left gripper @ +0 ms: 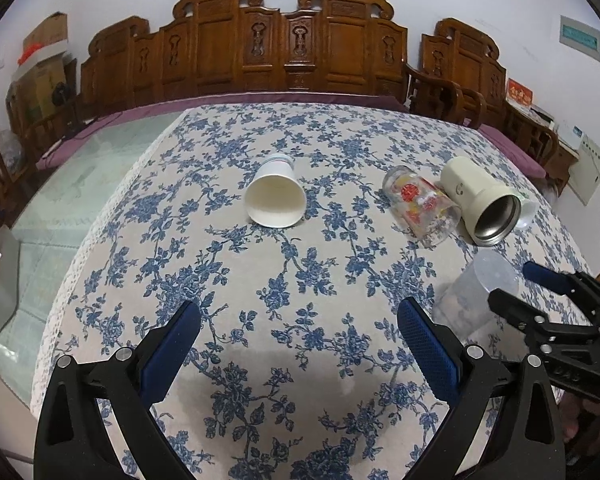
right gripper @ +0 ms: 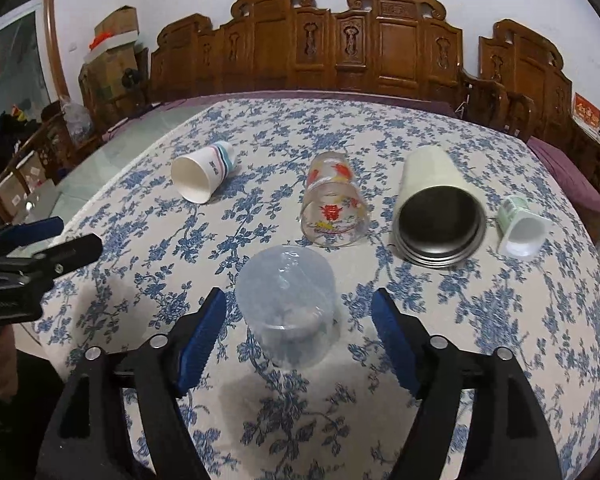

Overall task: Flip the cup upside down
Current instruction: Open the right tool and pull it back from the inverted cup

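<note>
A clear plastic cup (right gripper: 287,312) stands upside down on the floral tablecloth, between the open fingers of my right gripper (right gripper: 299,336), untouched; it also shows in the left wrist view (left gripper: 474,300). My left gripper (left gripper: 298,344) is open and empty over bare cloth. A white paper cup (left gripper: 275,196) (right gripper: 204,178), a printed glass (left gripper: 422,206) (right gripper: 334,206) and a cream steel tumbler (left gripper: 480,200) (right gripper: 440,208) lie on their sides farther back.
A small white-and-green cup (right gripper: 520,226) lies on its side at the right. The table's left edge (left gripper: 100,216) drops to a tiled floor. Carved wooden chairs (left gripper: 284,44) line the far side. Cardboard boxes (right gripper: 112,52) stand at the back left.
</note>
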The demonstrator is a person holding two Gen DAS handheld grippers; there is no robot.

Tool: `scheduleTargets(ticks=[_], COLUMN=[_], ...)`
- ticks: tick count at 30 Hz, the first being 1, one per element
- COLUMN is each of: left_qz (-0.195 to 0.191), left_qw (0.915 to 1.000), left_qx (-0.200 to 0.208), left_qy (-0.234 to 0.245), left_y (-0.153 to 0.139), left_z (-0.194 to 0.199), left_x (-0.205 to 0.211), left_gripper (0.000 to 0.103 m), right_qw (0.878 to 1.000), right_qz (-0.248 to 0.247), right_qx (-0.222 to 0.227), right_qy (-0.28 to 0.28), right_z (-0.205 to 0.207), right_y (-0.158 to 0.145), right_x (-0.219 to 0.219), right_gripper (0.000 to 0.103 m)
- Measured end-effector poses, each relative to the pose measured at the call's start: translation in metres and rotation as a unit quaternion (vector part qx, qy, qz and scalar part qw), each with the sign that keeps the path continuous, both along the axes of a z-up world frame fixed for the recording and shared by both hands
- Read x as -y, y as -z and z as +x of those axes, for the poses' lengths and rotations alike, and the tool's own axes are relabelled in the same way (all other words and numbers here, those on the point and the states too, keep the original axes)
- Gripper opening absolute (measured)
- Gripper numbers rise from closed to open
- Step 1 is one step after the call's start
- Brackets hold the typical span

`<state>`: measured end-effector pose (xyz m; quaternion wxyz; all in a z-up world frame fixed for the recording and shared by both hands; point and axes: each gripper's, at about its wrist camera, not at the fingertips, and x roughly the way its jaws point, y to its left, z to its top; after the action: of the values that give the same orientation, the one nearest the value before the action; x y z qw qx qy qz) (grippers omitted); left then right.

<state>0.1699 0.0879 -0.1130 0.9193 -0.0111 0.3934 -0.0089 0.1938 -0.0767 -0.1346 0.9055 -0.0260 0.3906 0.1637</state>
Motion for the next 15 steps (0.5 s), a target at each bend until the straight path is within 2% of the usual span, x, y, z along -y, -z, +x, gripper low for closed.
scheduleTargets(ticks=[5,8,15], left_qz=[0.007,0.013,0.026], left_qw=[1.0,0.9999,0.9997], left_qx=[0.003,0.003,0.0], left_qy=[0.0,0.001,0.0], left_y=[-0.006,-0.009,-0.016], left_z=[-0.013,-0.022,-0.043], left_x=[0.012,0.02,0.035], left_gripper=[0.095,0.095,0.095], right_qw=[1.0,0.999,0.998], right_qz=[0.007,0.012,0.029], right_qx=[0.013,0.017,0.02], right_qy=[0.015,0.025,0.043], right_z=[-0.016,-0.024,-0.045], right_y=[-0.013,-0.018,-0.027], right_x=[0.016,0.026,0.05], right_gripper=[0.096,0.1,0.1])
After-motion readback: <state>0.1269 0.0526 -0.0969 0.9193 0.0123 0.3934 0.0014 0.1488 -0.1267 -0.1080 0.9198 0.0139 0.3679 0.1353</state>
